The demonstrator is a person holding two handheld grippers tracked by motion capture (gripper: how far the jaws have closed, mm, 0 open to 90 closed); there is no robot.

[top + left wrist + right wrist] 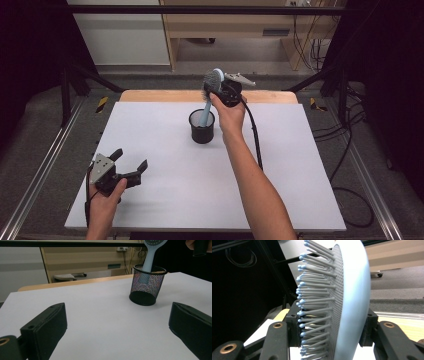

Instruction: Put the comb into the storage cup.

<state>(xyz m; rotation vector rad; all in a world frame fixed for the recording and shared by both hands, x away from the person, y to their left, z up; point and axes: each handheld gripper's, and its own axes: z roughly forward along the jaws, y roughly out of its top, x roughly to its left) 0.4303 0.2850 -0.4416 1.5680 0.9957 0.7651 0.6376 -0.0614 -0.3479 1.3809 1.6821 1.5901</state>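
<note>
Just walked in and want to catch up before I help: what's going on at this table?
A person is working with two hand-held grippers. The right gripper is clamped on the head of a light blue hairbrush, whose handle reaches down into a black mesh cup standing upright on the white table. The left gripper rests with its jaws wide open near the table's front left corner, well apart from the cup and holding nothing.
</note>
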